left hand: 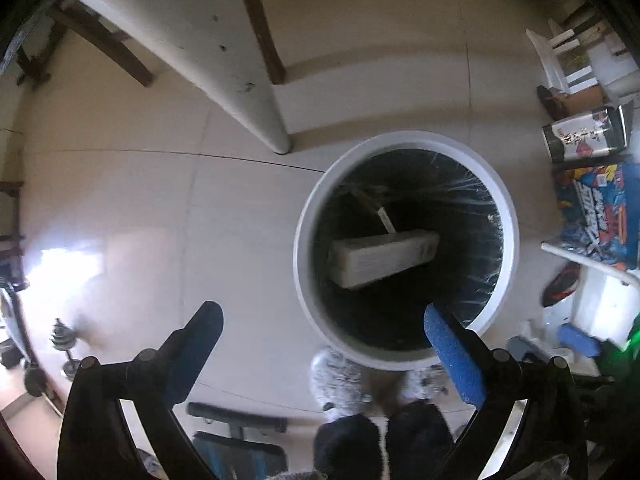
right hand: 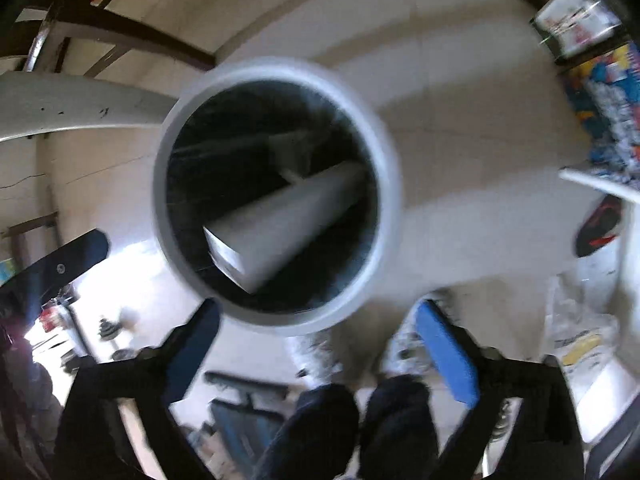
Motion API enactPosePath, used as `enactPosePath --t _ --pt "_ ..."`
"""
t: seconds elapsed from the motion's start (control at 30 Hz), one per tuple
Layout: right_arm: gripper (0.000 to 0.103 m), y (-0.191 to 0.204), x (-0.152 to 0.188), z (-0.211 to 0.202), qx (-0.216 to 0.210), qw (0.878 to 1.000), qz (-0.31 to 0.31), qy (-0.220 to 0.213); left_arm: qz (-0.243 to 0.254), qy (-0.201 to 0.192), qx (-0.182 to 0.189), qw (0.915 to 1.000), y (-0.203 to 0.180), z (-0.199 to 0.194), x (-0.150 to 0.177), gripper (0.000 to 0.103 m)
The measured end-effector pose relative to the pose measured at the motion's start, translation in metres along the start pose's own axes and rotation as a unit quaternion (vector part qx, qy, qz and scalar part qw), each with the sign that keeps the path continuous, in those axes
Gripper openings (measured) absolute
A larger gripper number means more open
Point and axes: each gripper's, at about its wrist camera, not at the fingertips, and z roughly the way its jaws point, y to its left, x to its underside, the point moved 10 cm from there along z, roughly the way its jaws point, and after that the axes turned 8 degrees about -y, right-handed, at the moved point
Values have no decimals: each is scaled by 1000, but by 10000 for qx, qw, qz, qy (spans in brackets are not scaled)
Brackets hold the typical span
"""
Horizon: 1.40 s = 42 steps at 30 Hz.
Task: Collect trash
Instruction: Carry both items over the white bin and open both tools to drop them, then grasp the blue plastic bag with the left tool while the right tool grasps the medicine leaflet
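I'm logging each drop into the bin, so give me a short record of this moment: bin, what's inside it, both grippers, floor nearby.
bin: round white bin with a black liner, standing on the tiled floor
contents: a long pale box lying tilted inside; a thin stick-like piece behind it
left gripper: open, nothing between the pads, above the near rim
right gripper: open, empty, above the near rim; view blurred
nearby: white table leg beside the bin; person's fluffy slippers at its near side
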Motion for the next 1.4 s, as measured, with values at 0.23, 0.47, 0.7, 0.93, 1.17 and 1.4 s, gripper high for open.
enactPosePath --t 0.23,0.47,0.7,0.93,1.17,1.4 --pt "103 -25 3 -29 610 9978 13 -262 69 61 -106 9999 13 -31 17 103" --pt "103 -31 9 -71 763 9959 82 -482 66 -83 -95 9999 11 -69 19 103" --pt "103 -18 18 -143 780 9941 23 -758 80 -165 38 9998 8 -134 29 103" --pt "103 -1 36 -239 767 9923 24 -970 202 -157 165 9995 8 -216 48 103" --pt "103 15 59 -340 475 9930 219 -1058 275 -364 280 9986 9 -308 49 103" --pt "103 4 24 -472 44 9847 653 -1616 434 -1280 364 9902 -20 -407 -21 103"
